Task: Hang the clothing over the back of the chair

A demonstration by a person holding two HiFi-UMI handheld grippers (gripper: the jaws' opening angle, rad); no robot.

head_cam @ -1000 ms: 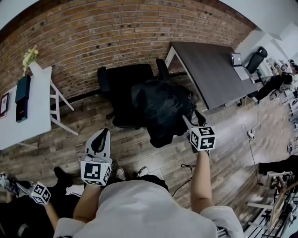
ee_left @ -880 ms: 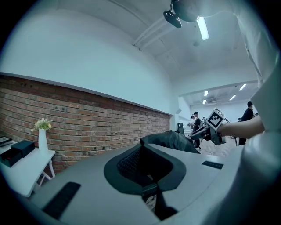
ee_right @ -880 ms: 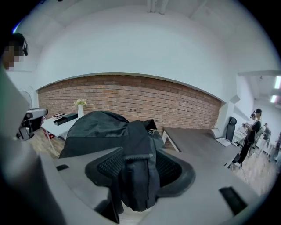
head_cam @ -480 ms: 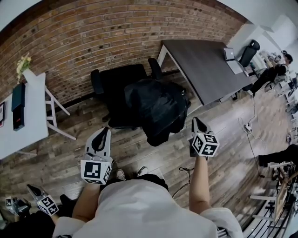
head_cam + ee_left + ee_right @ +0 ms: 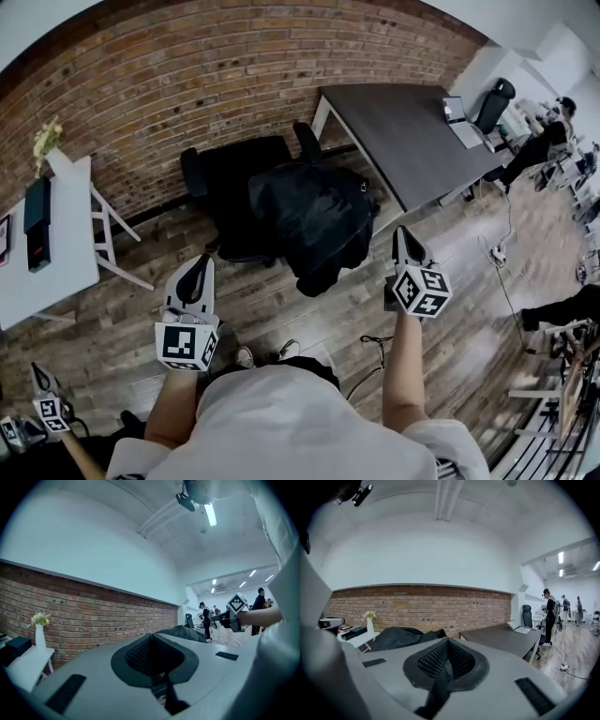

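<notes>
Over the chair (image 5: 230, 178) back I see the black jacket (image 5: 314, 225) draped; my left gripper (image 5: 199, 266) and right gripper (image 5: 402, 234) hang clear of it, both clenched empty.

Plank floor (image 5: 281, 309) with one chair and two benches

A black office chair (image 5: 225, 173) stands on the planks close to the brick wall (image 5: 187, 75), with black clothing (image 5: 314, 220) draped over its near side. Just beside it, a dark bench (image 5: 394, 131) carries an open laptop (image 5: 459, 114). At the left, a white bench (image 5: 56, 258) holds a vase of flowers (image 5: 52, 150) and a dark flat box (image 5: 37, 211). A thin cable (image 5: 375, 339) lies on the floor.
</notes>
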